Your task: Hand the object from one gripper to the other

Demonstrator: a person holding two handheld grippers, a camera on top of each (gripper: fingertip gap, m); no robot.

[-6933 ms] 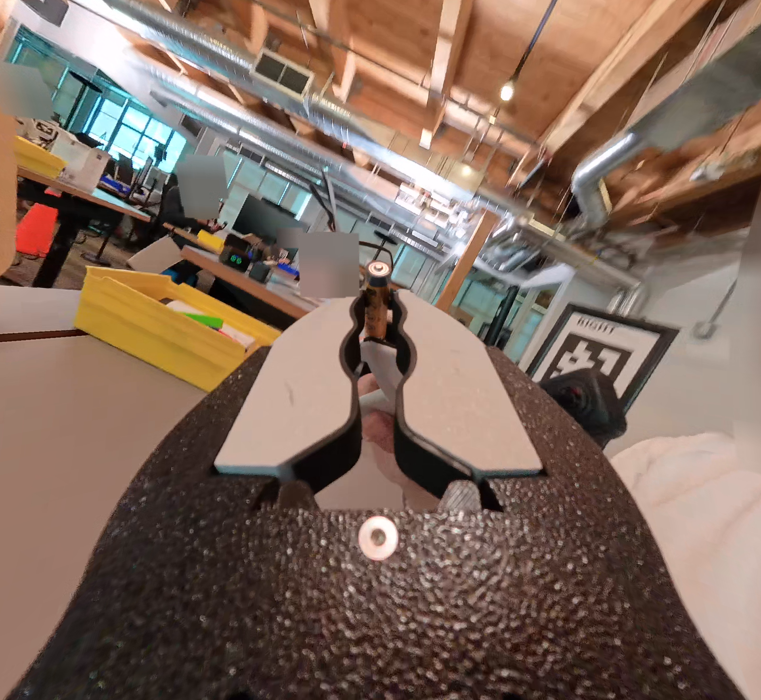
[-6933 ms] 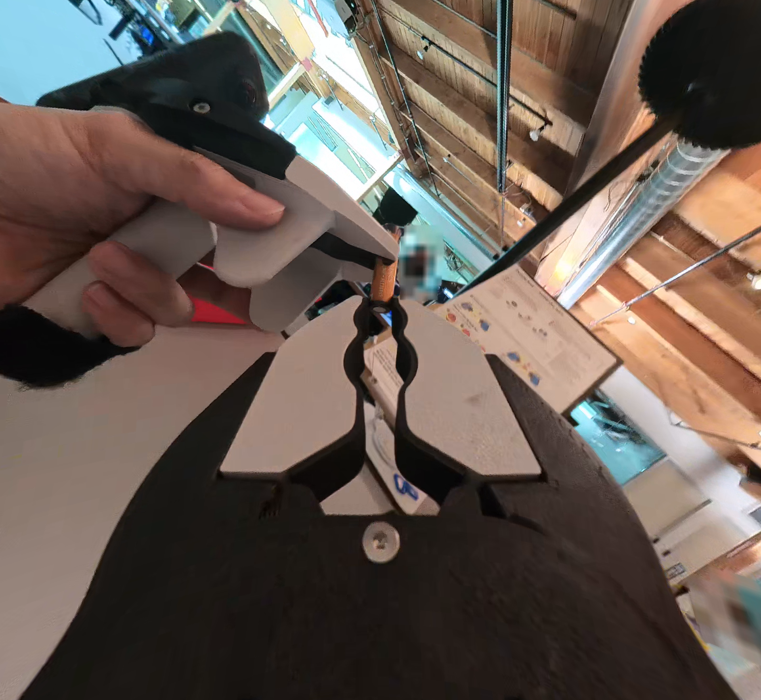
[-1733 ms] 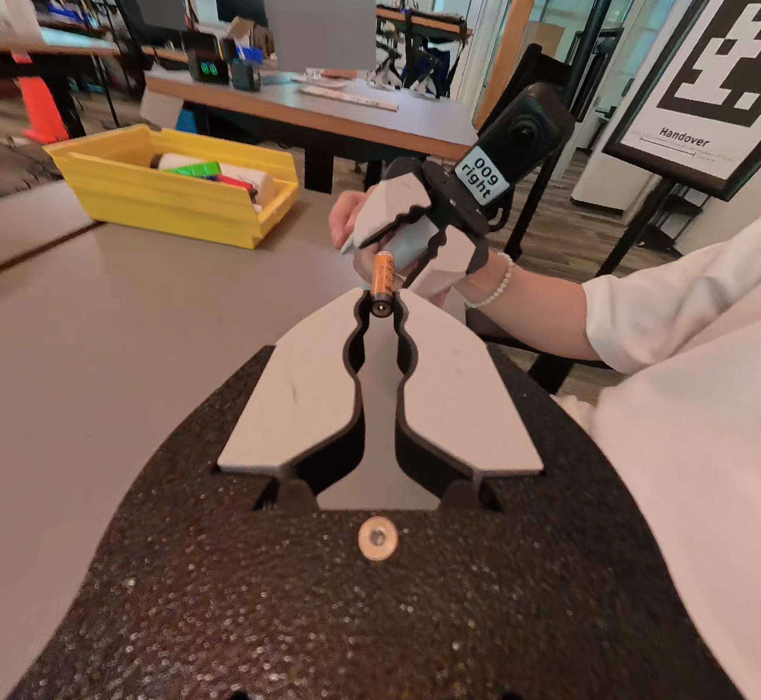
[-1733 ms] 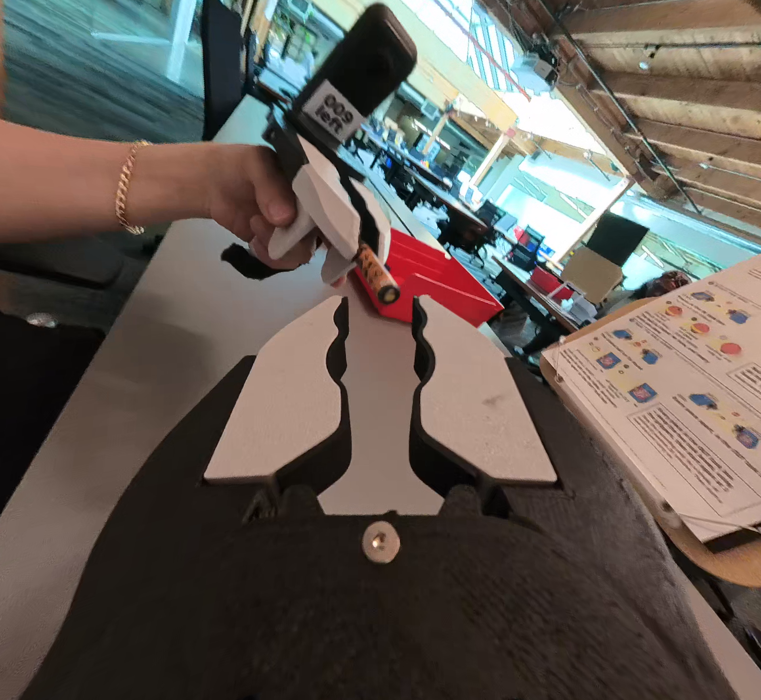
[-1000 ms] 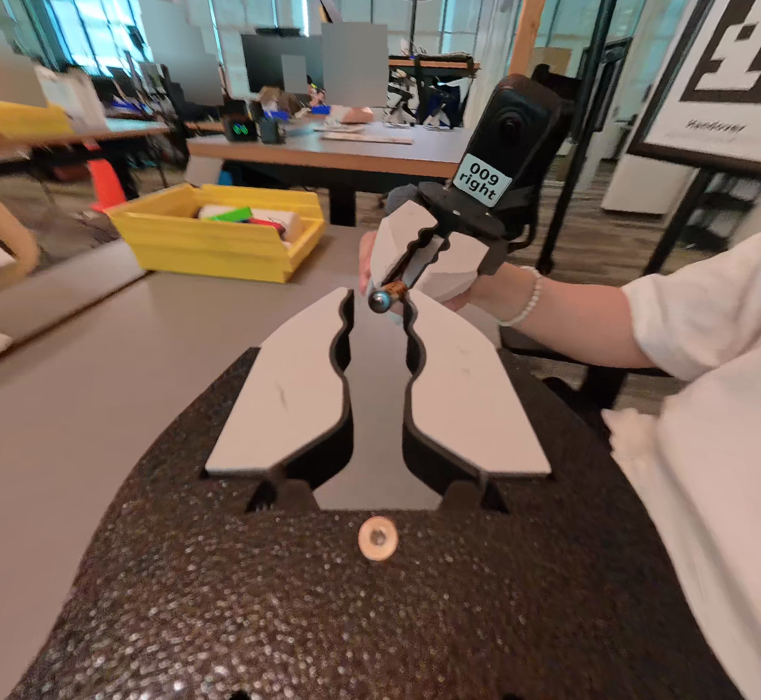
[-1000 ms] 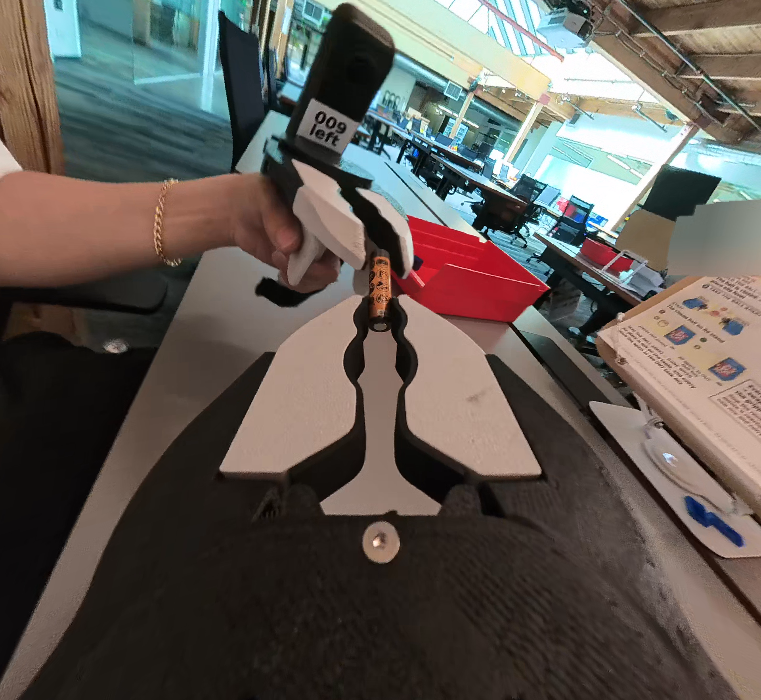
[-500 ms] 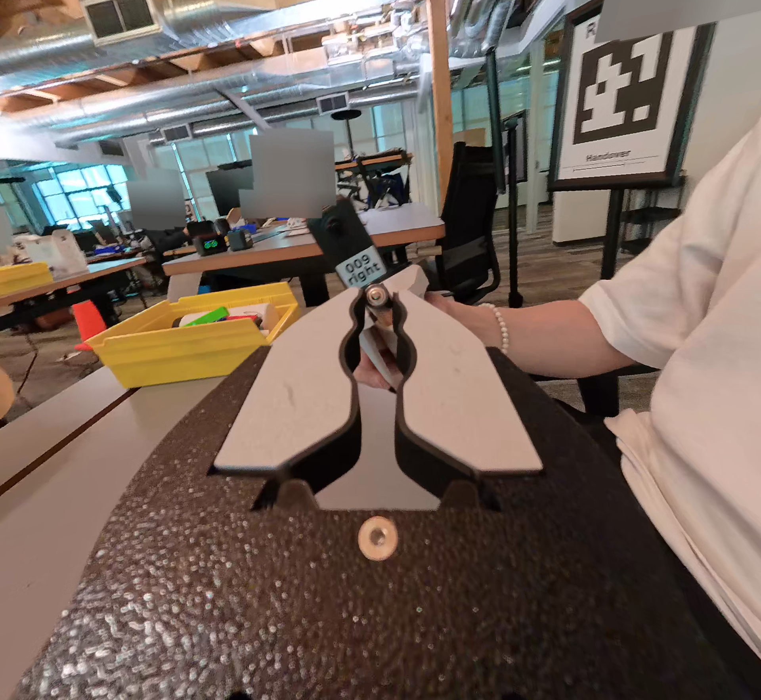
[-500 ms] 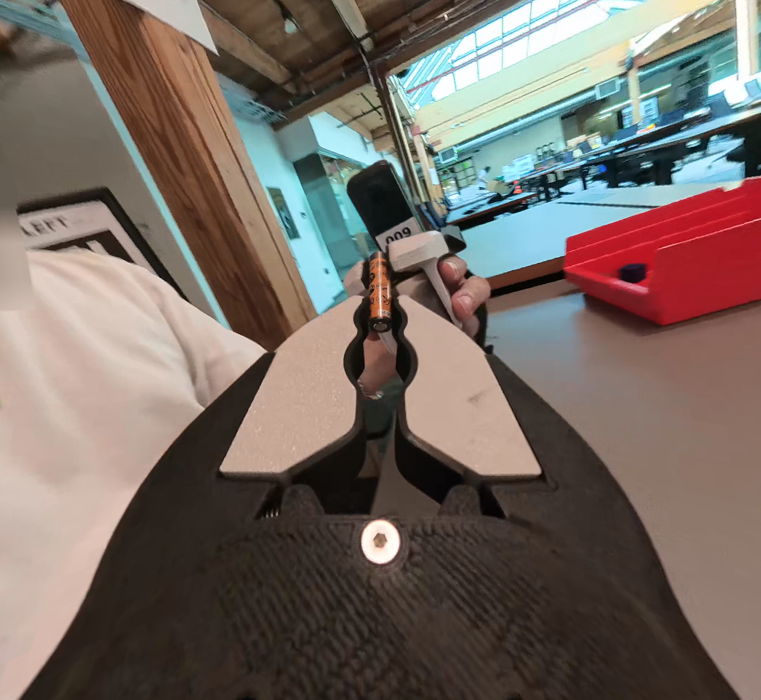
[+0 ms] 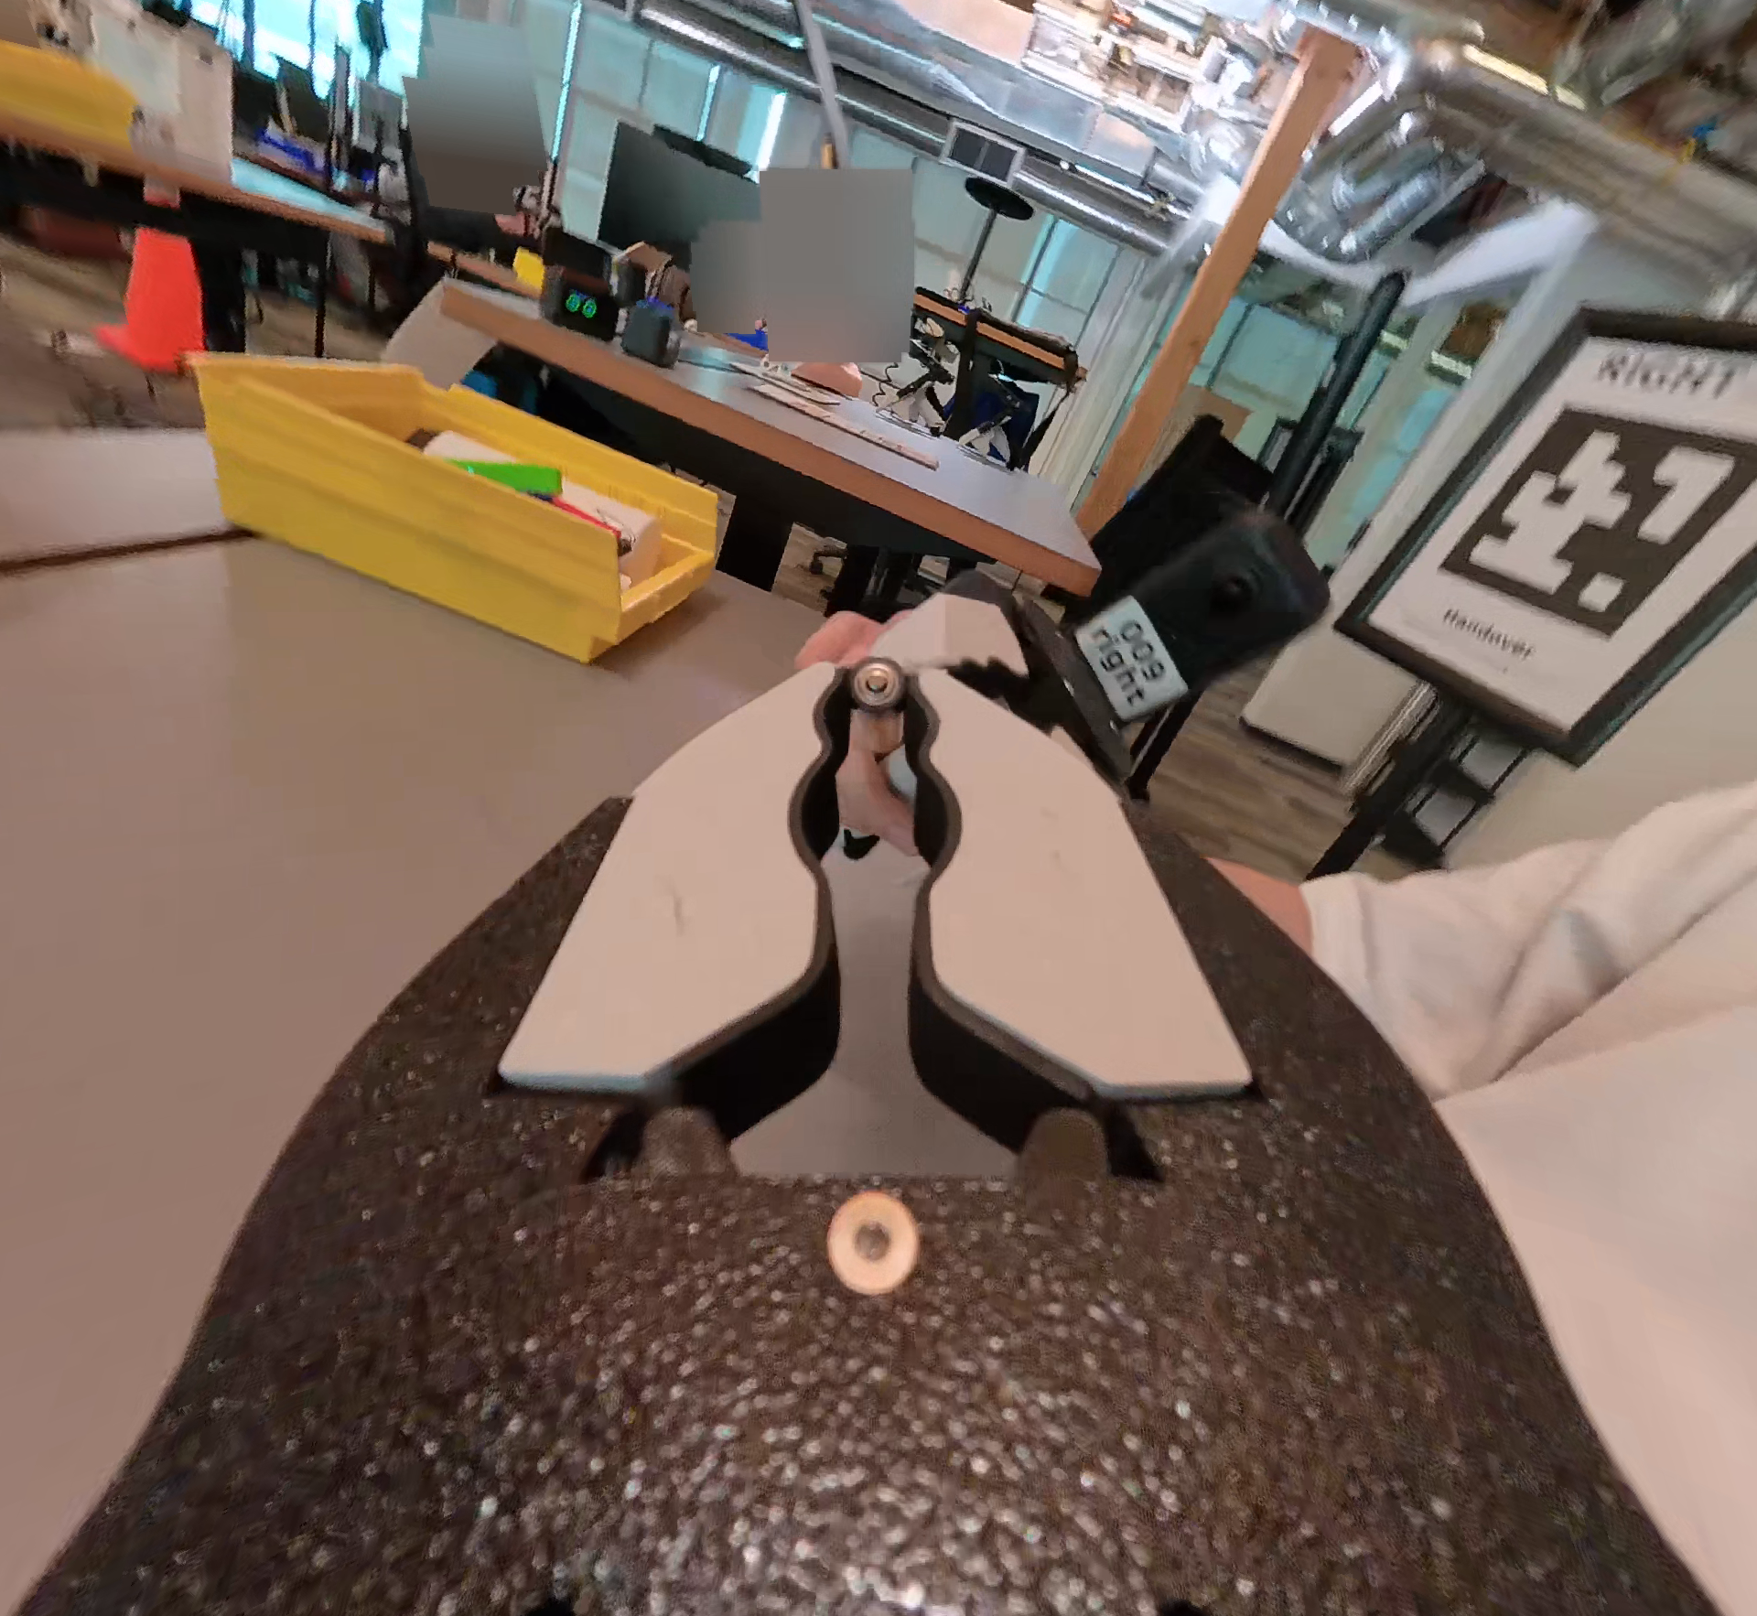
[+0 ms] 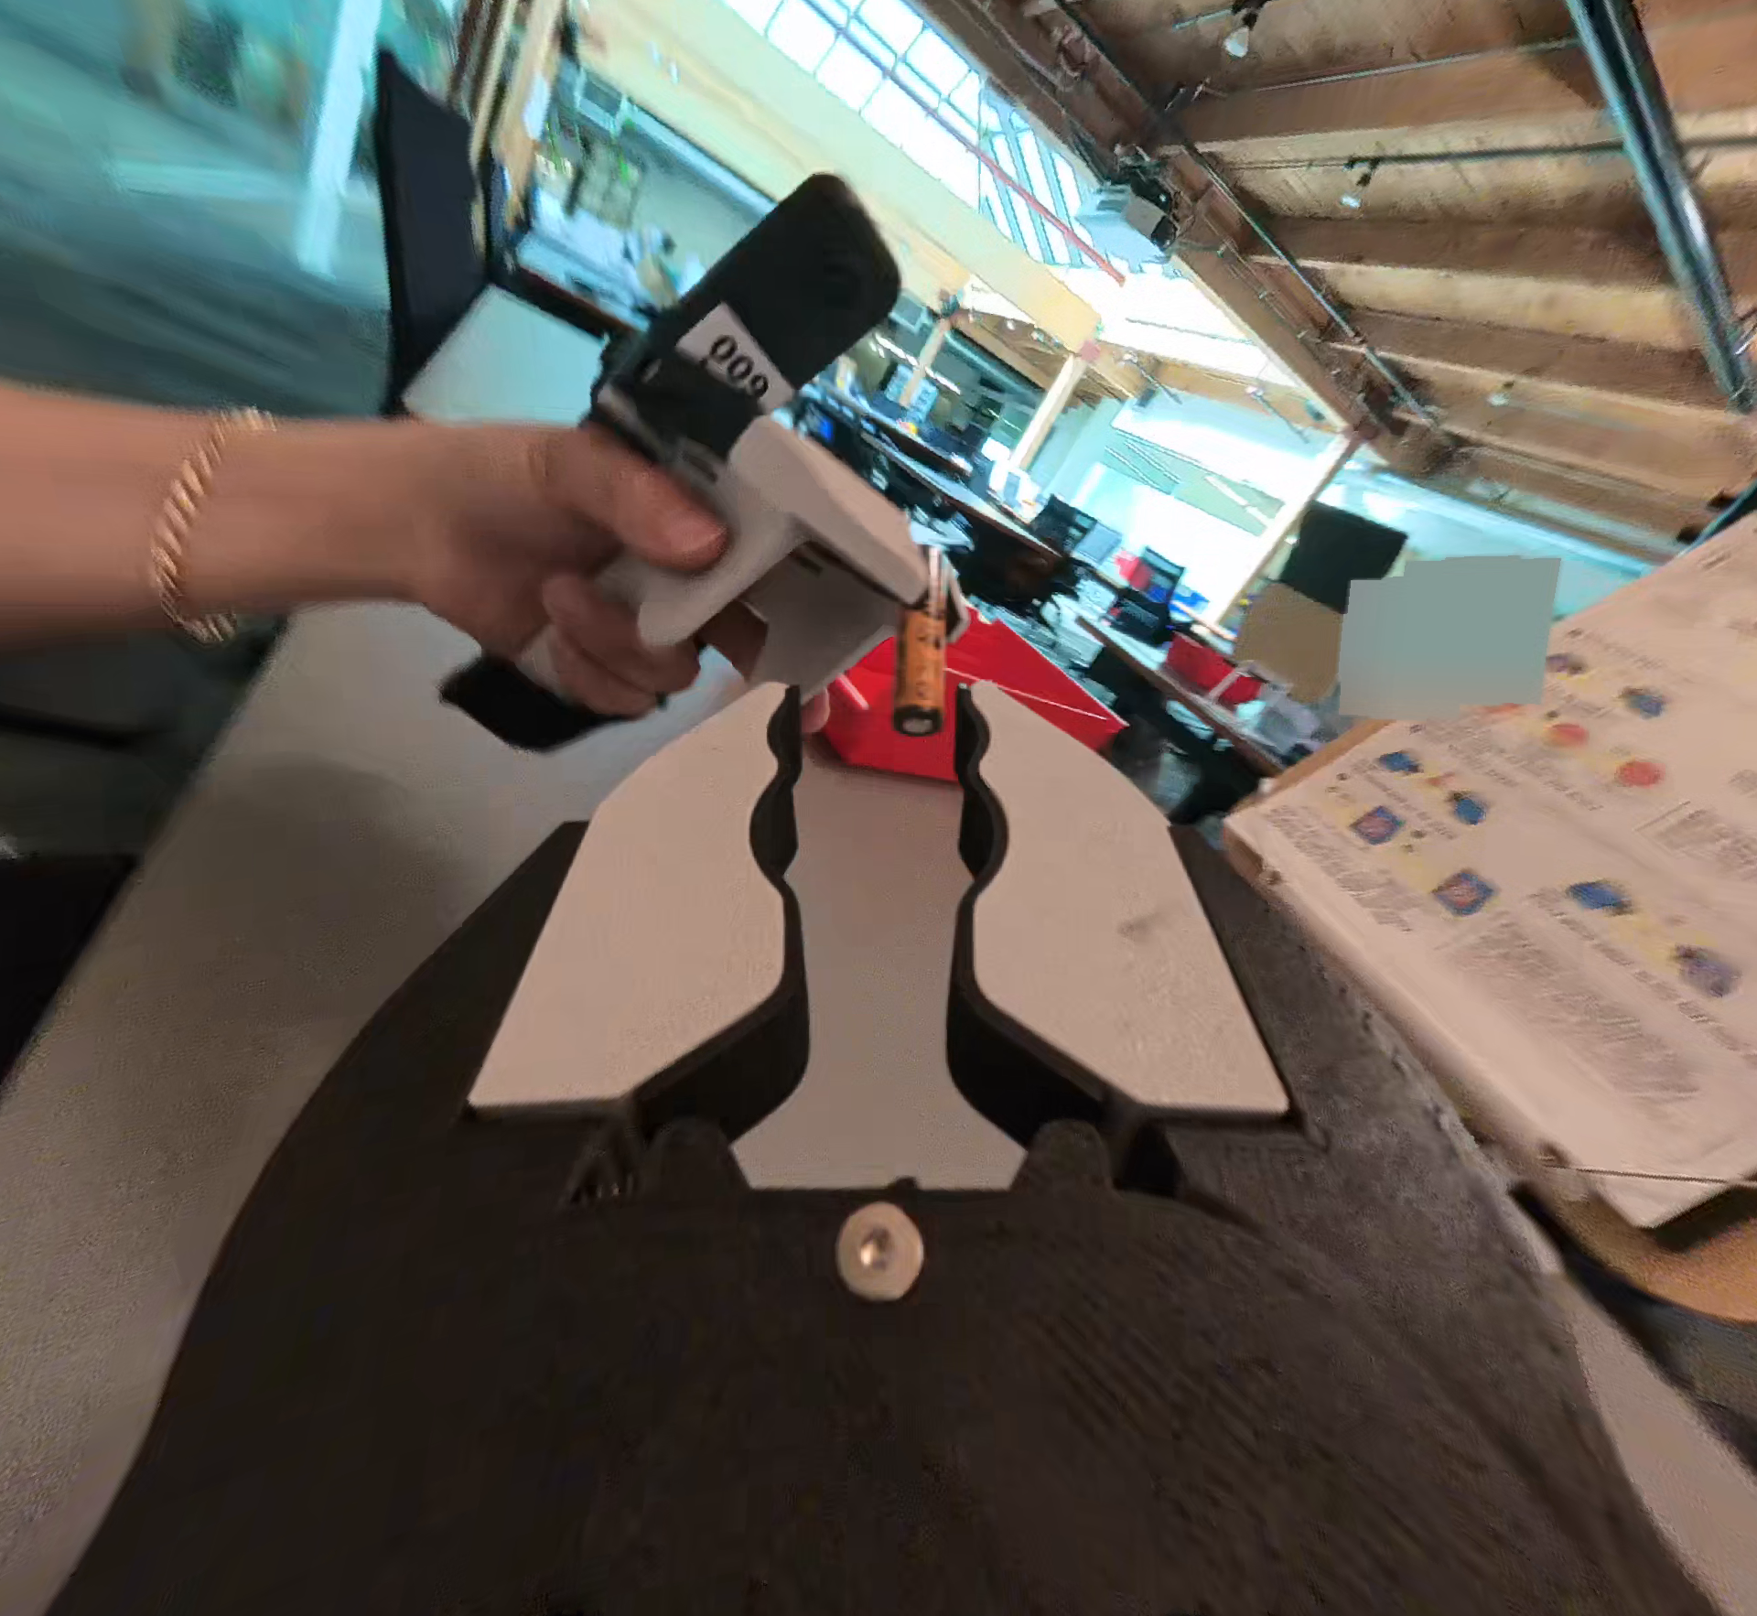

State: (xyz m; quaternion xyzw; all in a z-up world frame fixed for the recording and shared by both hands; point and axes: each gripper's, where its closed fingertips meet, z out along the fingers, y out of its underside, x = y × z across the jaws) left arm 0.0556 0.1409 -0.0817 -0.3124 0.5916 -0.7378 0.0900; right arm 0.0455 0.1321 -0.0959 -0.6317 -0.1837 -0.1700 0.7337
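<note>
Judging by its size and metal ends, the battery should be light, rigid and smooth-skinned — a small cylinder that can roll or pivot between flat pads if caught off-centre. The safest hold looks to be across the middle of the barrel, squarely, or on the free lower half that hangs clear.

It is an orange-and-black cell with a silvery cap; the left wrist view shows it end-on as a bright metal disc. The left gripper has its fingers closed on the upper end, so the cell hangs roughly upright in the air above the counter.

The right gripper has its fingers spread wide and holds nothing — the battery's lower end sits between their tips, nearer the right-hand finger; contact there cannot be told. A red bin lies behind, a yellow bin farther along.
</note>
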